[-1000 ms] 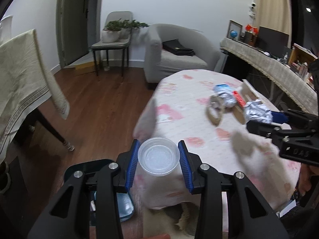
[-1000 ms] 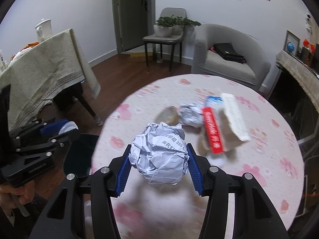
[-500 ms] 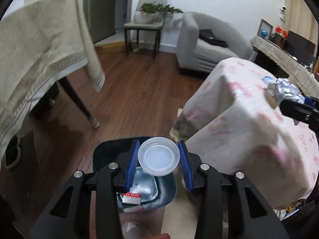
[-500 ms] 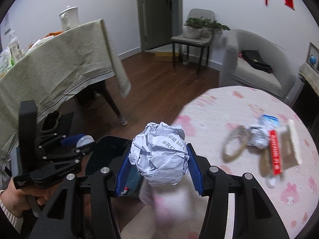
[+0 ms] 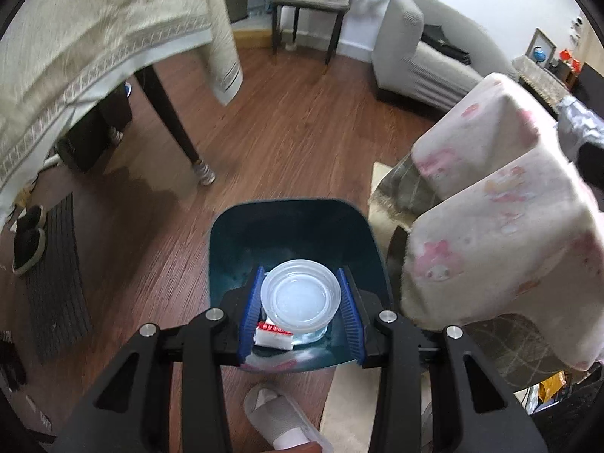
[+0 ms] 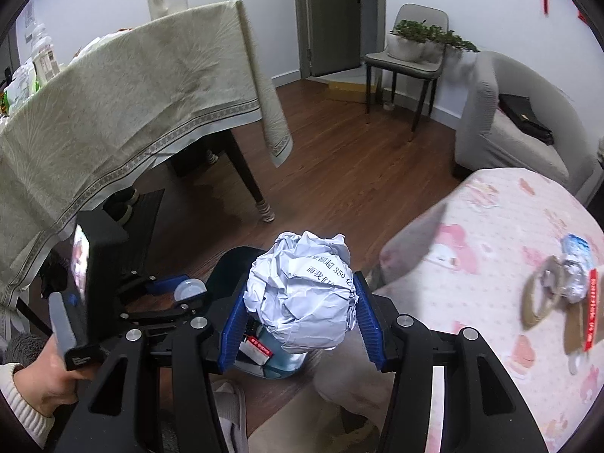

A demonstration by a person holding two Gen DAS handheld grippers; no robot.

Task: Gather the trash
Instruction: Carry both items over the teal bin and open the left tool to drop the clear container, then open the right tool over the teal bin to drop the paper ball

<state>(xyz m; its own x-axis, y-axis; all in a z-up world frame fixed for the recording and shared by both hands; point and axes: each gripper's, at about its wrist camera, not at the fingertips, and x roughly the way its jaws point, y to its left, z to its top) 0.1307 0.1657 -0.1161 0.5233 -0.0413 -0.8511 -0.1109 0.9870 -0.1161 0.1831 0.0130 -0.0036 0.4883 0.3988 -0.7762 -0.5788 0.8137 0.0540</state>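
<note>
My left gripper [image 5: 301,302] is shut on a clear plastic cup [image 5: 301,294], mouth toward the camera, and hangs right over the dark teal trash bin [image 5: 264,226] on the floor. A small red-and-white packet [image 5: 273,334] lies in the bin's bottom. My right gripper [image 6: 300,313] is shut on a crumpled ball of white printed paper [image 6: 300,294], held above the bin [image 6: 230,264]. In the right wrist view the left gripper [image 6: 181,290] shows at the left with the cup [image 6: 190,287], held by a hand. More trash, a foil wad [image 6: 575,268] and a tape ring [image 6: 538,298], lies on the pink-clothed round table [image 6: 490,264].
A table with a beige cloth [image 6: 132,94] and dark legs stands left of the bin. A grey slipper [image 5: 279,415] sits just in front of the bin. A grey armchair [image 6: 509,113] and a chair with plants [image 6: 411,49] stand at the back on wood floor.
Both grippers swung left off the round table and sank toward the floor, each keeping its load. The bin moved from the frame's lower edge to directly under the left gripper.
</note>
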